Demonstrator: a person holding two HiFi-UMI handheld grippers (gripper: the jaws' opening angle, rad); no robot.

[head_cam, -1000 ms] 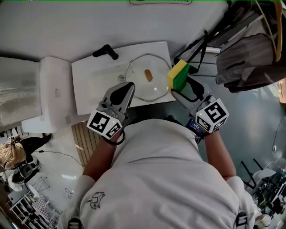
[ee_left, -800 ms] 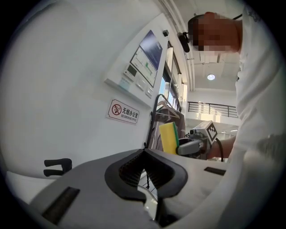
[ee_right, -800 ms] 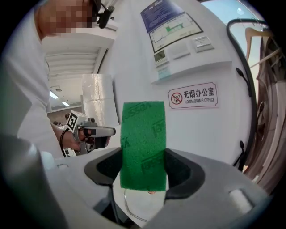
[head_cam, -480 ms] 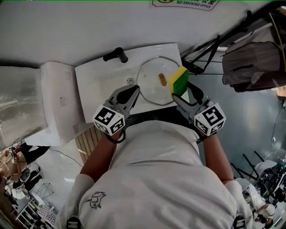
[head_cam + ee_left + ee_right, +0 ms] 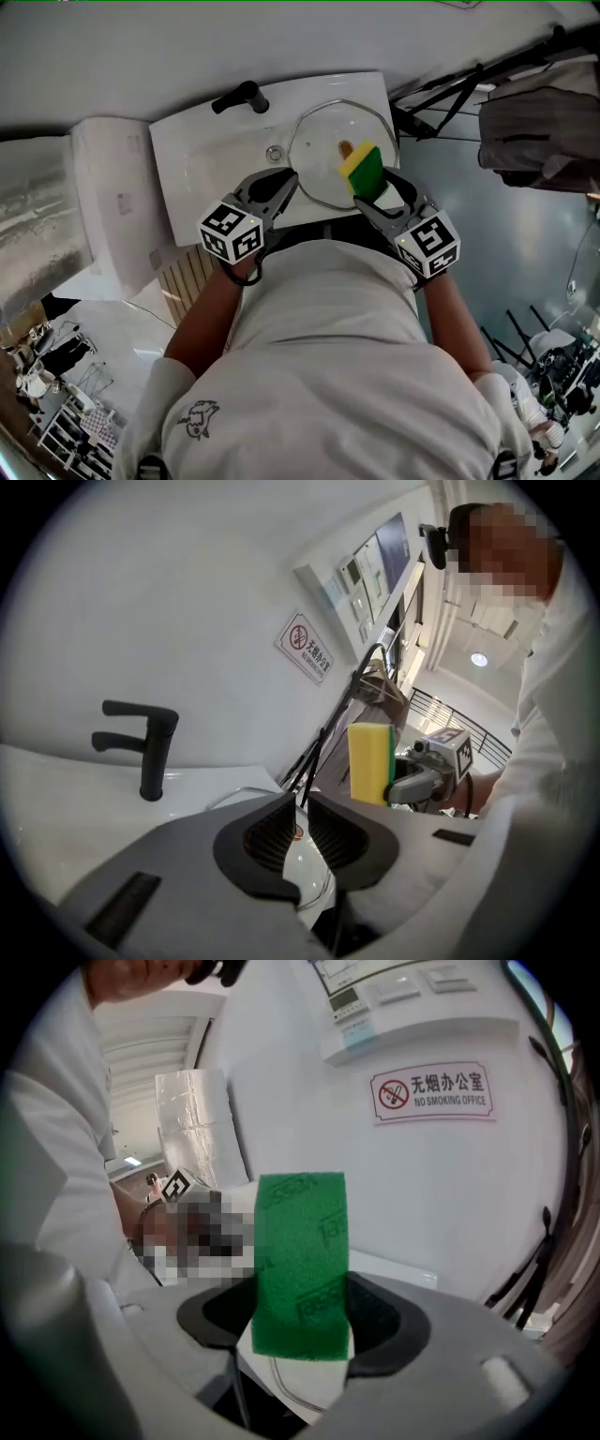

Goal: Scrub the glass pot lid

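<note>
The glass pot lid (image 5: 323,141) lies in the white sink (image 5: 202,155), its brown knob (image 5: 345,148) near the middle. My right gripper (image 5: 371,191) is shut on a yellow and green sponge (image 5: 362,171), which stands upright over the lid's right half. In the right gripper view the green face of the sponge (image 5: 300,1251) fills the jaws of that gripper (image 5: 302,1309). My left gripper (image 5: 287,180) is at the lid's near left rim. Its jaws are opening, with only a narrow gap and nothing between them (image 5: 302,806). The sponge (image 5: 370,761) shows beyond it.
A black faucet (image 5: 239,96) stands at the sink's back left, also seen as the tap (image 5: 148,747) in the left gripper view. A white boxy fixture (image 5: 112,211) is left of the sink. Black stand legs and a grey bag (image 5: 539,122) crowd the right.
The sponge has moved left, from beside the lid's right rim to over the lid. The left gripper has come closer to the lid's rim.
</note>
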